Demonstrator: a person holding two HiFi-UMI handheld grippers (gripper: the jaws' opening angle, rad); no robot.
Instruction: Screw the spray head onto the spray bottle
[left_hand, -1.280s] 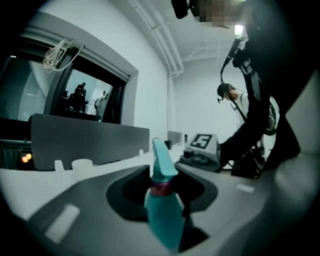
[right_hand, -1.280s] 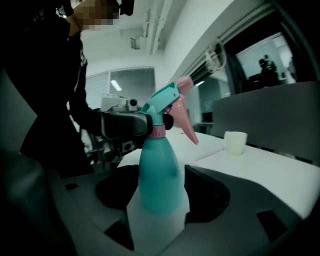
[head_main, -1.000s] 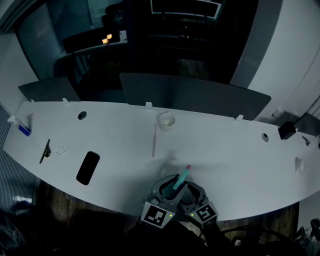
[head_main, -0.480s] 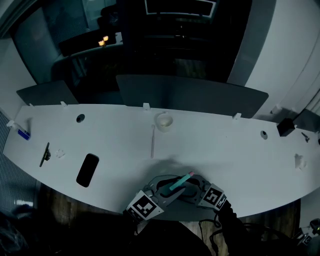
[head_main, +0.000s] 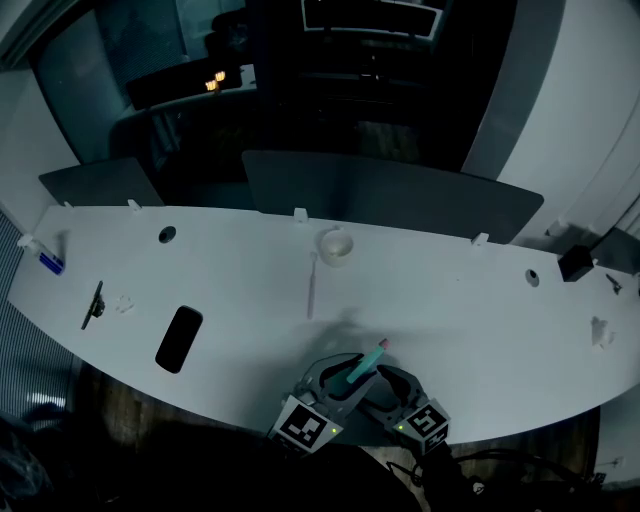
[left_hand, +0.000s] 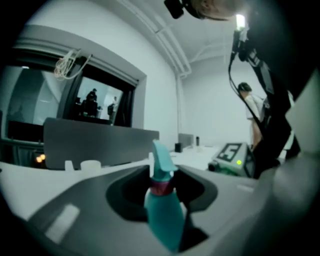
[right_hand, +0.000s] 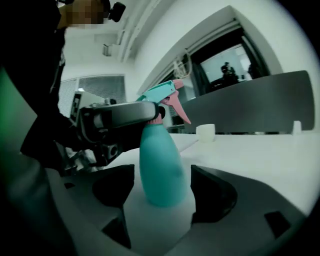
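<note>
A teal spray bottle with a pink trigger and its teal spray head on top tilts over the table's near edge. My left gripper is shut on the bottle at its neck, by the pink collar; its grey fingers reach across there in the right gripper view. My right gripper has the bottle's body between its jaws, with a gap on each side. Those jaws have just been opening. Its marker cube shows in the left gripper view.
On the white table lie a white cup, a thin white tube, a black phone and small items at the left end. A grey partition runs along the far edge. A black box sits far right.
Half a second ago the two marker cubes stood further apart; now they are close together again. The bottle keeps its tilt at the same spot by the near edge.
</note>
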